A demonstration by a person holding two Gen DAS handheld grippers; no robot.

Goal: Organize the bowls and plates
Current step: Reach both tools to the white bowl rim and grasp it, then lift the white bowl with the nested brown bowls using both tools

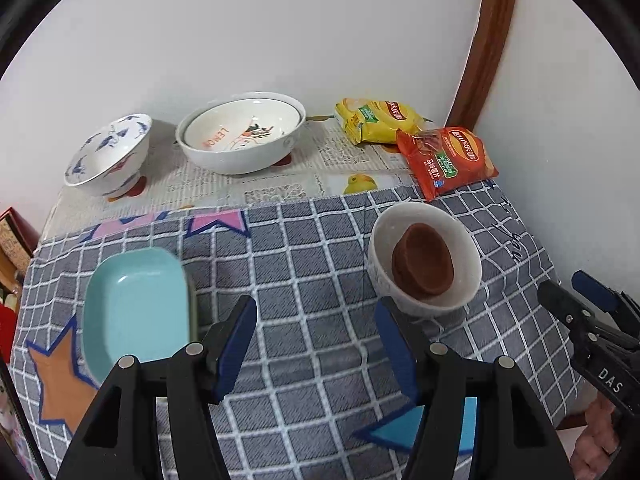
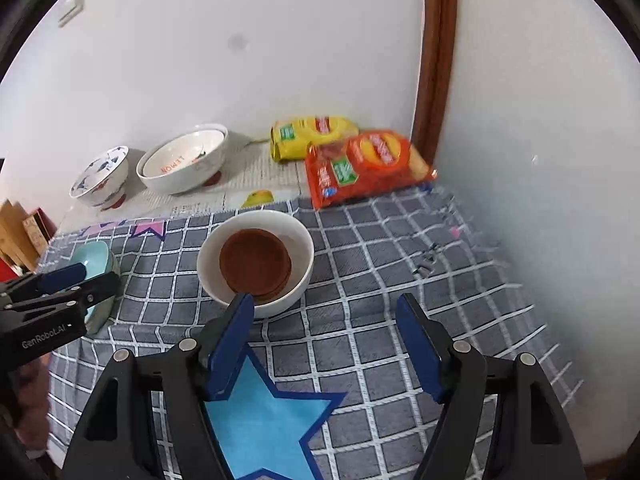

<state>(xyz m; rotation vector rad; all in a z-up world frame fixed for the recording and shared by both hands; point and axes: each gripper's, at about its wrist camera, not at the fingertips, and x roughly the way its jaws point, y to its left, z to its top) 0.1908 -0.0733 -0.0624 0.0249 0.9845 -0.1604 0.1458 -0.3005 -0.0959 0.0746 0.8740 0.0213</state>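
A white bowl with a brown saucer inside stands on the grey checked cloth; it also shows in the right wrist view, the saucer inside. A light blue rectangular dish lies at the left, partly hidden in the right wrist view. At the back stand a blue-patterned bowl and a large white bowl with a smaller bowl nested in it. My left gripper is open and empty between dish and white bowl. My right gripper is open and empty just in front of the white bowl.
A yellow chip bag and an orange chip bag lie at the back right by a wooden door frame. White walls close the back and right. Boxes stand off the table's left edge.
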